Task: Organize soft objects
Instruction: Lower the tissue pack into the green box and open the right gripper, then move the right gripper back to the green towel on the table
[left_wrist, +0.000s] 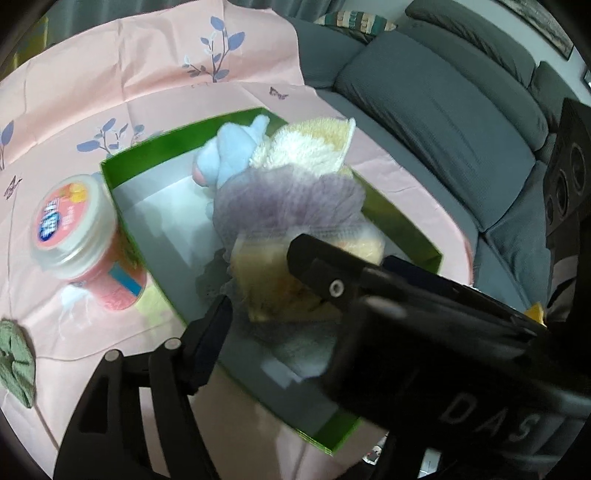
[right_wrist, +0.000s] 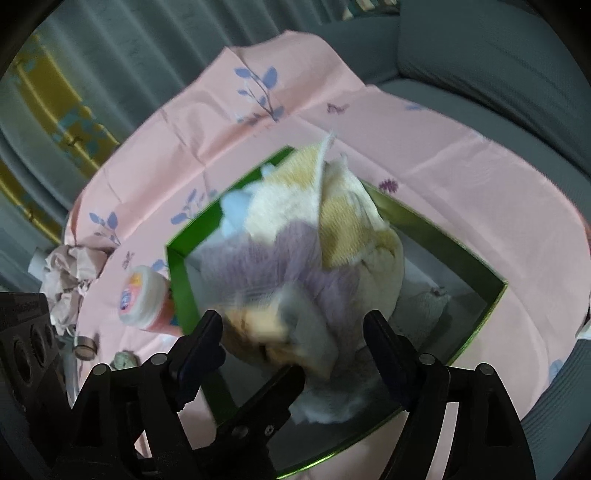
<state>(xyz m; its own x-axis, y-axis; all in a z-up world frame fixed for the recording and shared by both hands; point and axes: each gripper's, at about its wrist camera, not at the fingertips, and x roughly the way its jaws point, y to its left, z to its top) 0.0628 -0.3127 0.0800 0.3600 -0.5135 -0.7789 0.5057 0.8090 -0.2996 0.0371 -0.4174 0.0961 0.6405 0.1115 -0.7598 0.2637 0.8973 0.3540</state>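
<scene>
Most soft things already sit heaped in the green box (right_wrist: 177, 266): a purple puff (left_wrist: 295, 199), a yellow towel (right_wrist: 354, 229) and a blue plush (left_wrist: 229, 155). Both claws, left gripper (left_wrist: 266, 280) and right gripper (right_wrist: 295, 347), stand wide around the heap, pressing nothing. A green scrunchie (left_wrist: 14, 362) is left on the pink cloth (left_wrist: 110, 74), well apart from the box, so the task seems nearly done.

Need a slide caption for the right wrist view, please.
Open right gripper over a pile of soft cloths in a green box.
</scene>
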